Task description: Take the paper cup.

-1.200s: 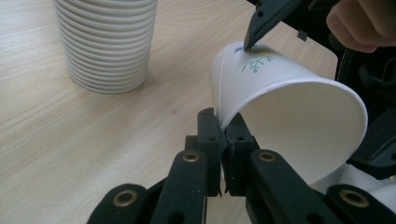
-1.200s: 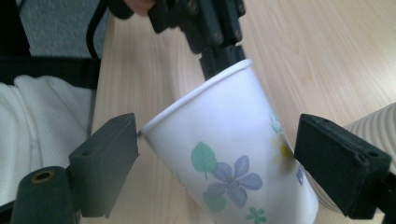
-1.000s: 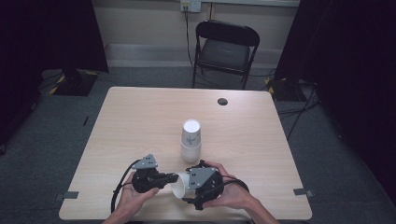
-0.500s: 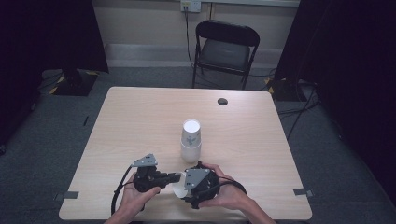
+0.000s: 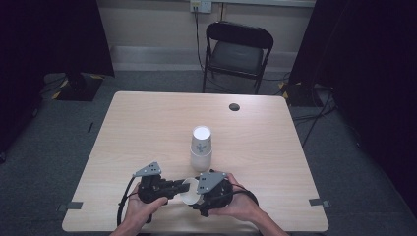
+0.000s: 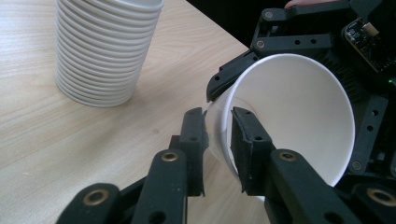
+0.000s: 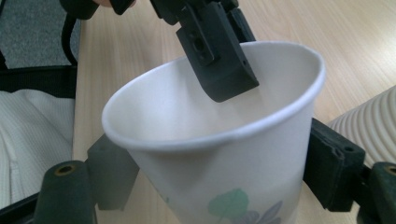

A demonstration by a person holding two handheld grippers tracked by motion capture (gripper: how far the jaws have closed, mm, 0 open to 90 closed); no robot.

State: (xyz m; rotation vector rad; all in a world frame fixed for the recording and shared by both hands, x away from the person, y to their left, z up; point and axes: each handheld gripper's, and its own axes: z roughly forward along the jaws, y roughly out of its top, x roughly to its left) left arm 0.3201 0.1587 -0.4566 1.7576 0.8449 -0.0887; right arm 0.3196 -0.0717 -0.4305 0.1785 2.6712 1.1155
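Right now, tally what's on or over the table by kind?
Loose paper cup, between the grippers: 1
Stack of paper cups: 1
Dark round disc near the far edge: 1
Hand-held grippers, left and right: 2
Total: 5

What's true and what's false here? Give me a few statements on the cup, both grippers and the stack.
1. The cup sits between the two grippers. True.
2. The left gripper has one jaw inside the cup and one outside. True; its jaws have just been opening, with the cup wall between them.
3. Both jaws of the right gripper are inside the cup. False: they flank its outer wall and have just been closing on it.
4. The stack lies on its side. False: it stands upright on the table.
5. A chair stands beyond the table. True.
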